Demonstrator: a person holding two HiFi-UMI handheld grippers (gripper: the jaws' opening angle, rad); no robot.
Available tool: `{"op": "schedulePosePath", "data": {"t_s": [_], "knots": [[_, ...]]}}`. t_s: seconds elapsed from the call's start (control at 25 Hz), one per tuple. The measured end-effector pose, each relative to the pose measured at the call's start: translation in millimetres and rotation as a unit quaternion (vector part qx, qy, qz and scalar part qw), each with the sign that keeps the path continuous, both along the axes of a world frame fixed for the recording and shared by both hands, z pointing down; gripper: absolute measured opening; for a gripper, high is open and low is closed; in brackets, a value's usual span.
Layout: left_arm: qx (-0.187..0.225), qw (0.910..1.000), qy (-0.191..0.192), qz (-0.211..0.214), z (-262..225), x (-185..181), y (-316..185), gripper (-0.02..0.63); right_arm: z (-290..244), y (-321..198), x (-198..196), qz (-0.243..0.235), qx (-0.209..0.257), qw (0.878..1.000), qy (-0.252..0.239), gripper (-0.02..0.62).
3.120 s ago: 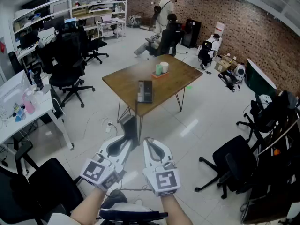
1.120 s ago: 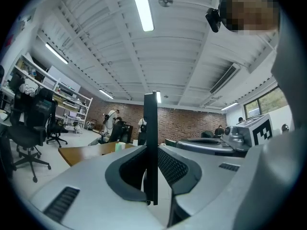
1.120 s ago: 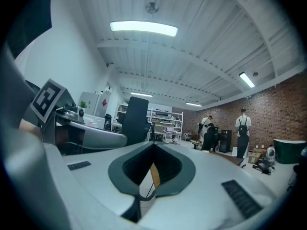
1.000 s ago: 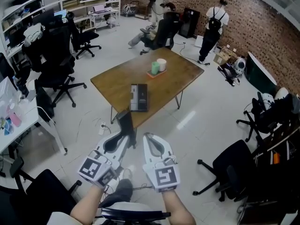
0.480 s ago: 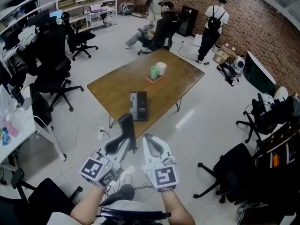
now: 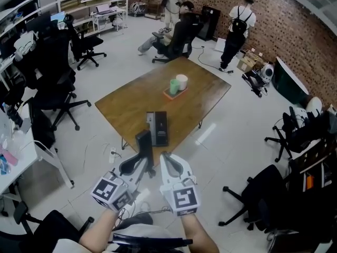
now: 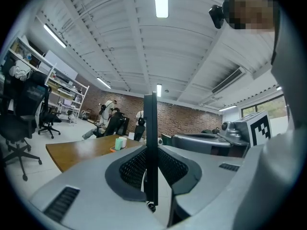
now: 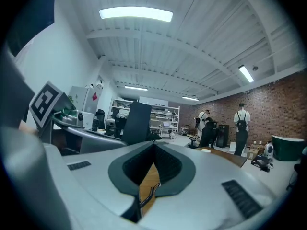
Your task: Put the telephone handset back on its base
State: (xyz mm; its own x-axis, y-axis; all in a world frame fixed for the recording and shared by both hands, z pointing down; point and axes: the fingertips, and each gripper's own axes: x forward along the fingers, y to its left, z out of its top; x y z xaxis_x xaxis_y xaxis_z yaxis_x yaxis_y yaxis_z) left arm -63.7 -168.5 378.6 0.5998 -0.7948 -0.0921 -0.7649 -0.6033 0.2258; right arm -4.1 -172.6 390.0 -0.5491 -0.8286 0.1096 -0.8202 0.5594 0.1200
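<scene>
Head view: we stand short of a wooden table [image 6: 124, 107], both grippers held out level over the floor in front of its near edge. The telephone base [image 6: 157, 128], a dark oblong, lies close to that edge, its long axis running away from us and across the tabletop.

Our left gripper [image 6: 139, 164] is the one that matters. Its jaws are clamped on the black handset [image 6: 144, 144], and the left gripper view shows it as a thin dark slab standing straight up between the pads. The right gripper [image 6: 166, 158] rides alongside with its jaw tips together on nothing. In the right gripper view, only the table and a coiled cord [image 8: 148, 196] show through the slit below the tips.

From the left jaws the base lies ahead and a little to the right, roughly on the line between our two grippers. The handset stands on end while its cradle lies flat, so we judge that the coming move turns on tipping it forward until its length matches the base. The carrying hand is the nearer one, and the base lies in the open with nothing between.
</scene>
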Motion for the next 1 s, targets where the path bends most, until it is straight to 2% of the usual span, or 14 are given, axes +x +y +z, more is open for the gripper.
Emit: {"op": "schedulePosePath", "data": {"t_s": [0.48,1.0], "knots": [[-0.021,0.9994,0.007,0.027,19.9,-6.6,-47.5,0.066,14.6,-40.6,-9.2,0.018,-0.015,1.000,0.006,0.005],[-0.087,0.9939,0.037,0.057,72.4,-10.1,-117.8,0.066,31.0,-71.9,-11.7,0.040,-0.045,0.998,0.000,0.005]]}}
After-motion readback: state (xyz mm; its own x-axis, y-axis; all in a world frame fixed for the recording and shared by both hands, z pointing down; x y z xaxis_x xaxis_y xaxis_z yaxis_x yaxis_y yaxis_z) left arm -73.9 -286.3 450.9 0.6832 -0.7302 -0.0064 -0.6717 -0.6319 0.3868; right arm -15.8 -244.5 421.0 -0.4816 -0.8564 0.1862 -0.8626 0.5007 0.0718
